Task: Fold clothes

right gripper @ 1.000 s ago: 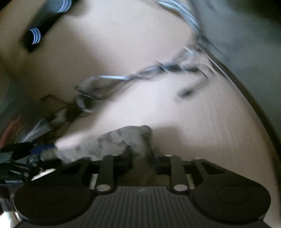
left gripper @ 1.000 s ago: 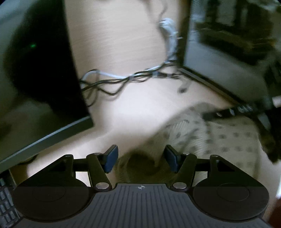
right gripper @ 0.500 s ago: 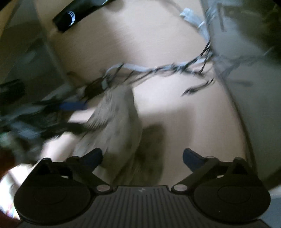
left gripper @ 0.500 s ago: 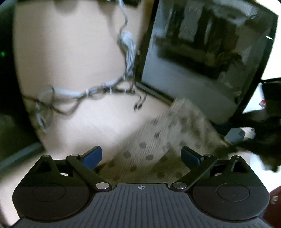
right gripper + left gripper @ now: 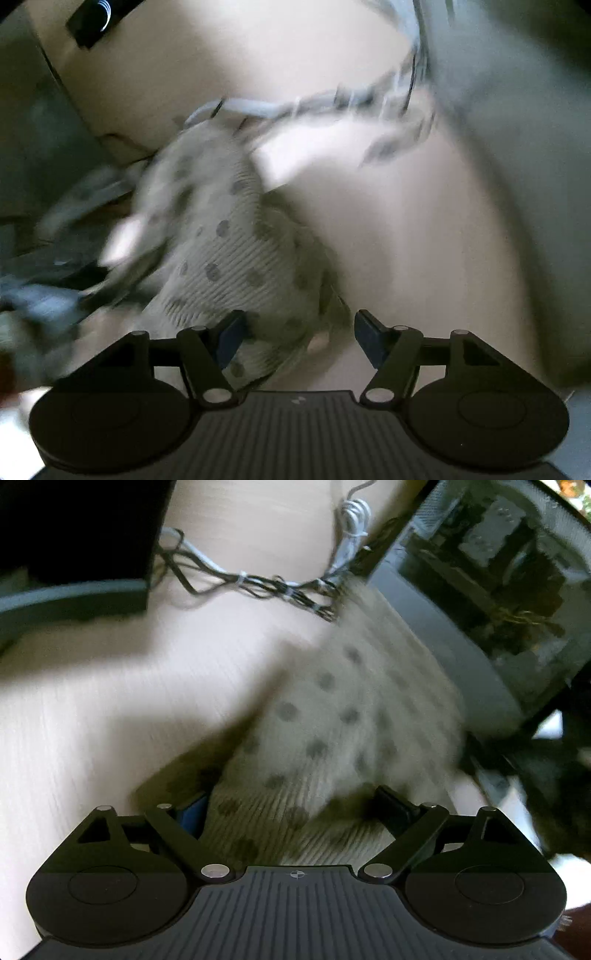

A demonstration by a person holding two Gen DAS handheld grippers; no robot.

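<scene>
Seen through 2 wrist cameras over a pale wooden desk (image 5: 92, 738): a cream ribbed garment (image 5: 332, 738) with grey dots, lying rumpled near the desk's middle, one end just beside a bundle of cables (image 5: 266, 585), a dark monitor (image 5: 498, 590) close along its far edge. Left gripper (image 5: 295, 806) spread wide, cloth bunched between its 2 fingers but not pinched. Right gripper (image 5: 295, 332) likewise parted, its left finger against the garment (image 5: 221, 251), its right finger over bare desk (image 5: 406, 240); nothing clamped in either. Much of the right view smeared with blur, so the cloth's outline there hard to read. A black device with white stripes (image 5: 96, 18) at the far left corner in that view. Judging by the heap, folding barely begun: no flat panel, no crisp edge visible. For a clean step, best to close each gripper on a single layer at an outer edge or corner, not on the bunched middle; then draw the 2 ends apart to flatten the fabric before any fold. Worth keeping the pull low and away from the cables, since a snagged loop could drag wires across the desk. Ribbed knit likely stretchy, so a gentle, even tension advisable.
</scene>
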